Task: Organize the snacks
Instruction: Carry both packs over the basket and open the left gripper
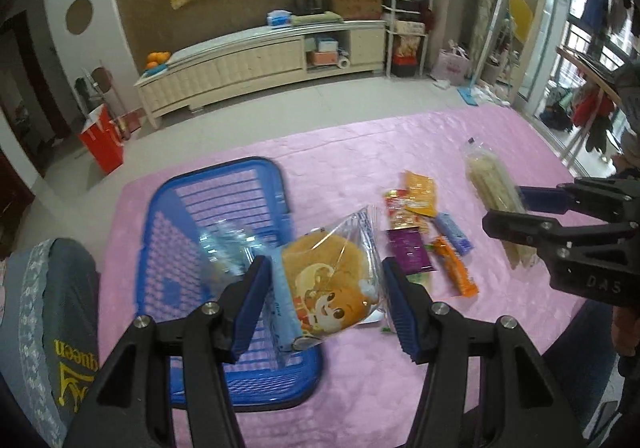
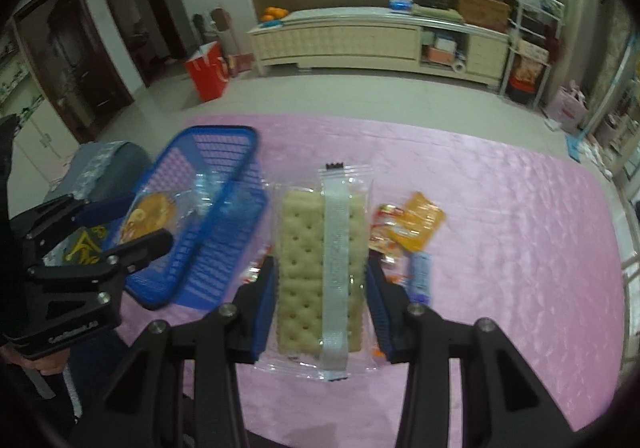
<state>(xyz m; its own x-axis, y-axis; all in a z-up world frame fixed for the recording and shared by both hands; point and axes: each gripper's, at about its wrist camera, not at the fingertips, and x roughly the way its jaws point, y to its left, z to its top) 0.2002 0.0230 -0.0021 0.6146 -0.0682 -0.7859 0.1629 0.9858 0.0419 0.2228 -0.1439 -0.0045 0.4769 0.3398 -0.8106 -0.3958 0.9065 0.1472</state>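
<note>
My left gripper (image 1: 326,304) is shut on a clear-wrapped round cake pack (image 1: 332,280) with a cartoon print, held over the right edge of the blue plastic basket (image 1: 192,232). A clear packet (image 1: 228,248) lies inside the basket. My right gripper (image 2: 320,308) is shut on a clear pack of pale crackers (image 2: 320,268), held above the pink tablecloth. In the left wrist view the right gripper (image 1: 508,208) and its cracker pack (image 1: 492,184) show at the right. In the right wrist view the left gripper (image 2: 132,224) holds the cake pack (image 2: 152,216) by the basket (image 2: 216,208).
Several small snack packs lie on the pink tablecloth (image 1: 352,152): an orange pouch (image 1: 420,188), a red pack (image 1: 404,216), a purple pack (image 1: 410,252), an orange stick (image 1: 456,268) and a blue stick (image 1: 454,232). A chair back with a grey cover (image 1: 52,324) stands left of the basket.
</note>
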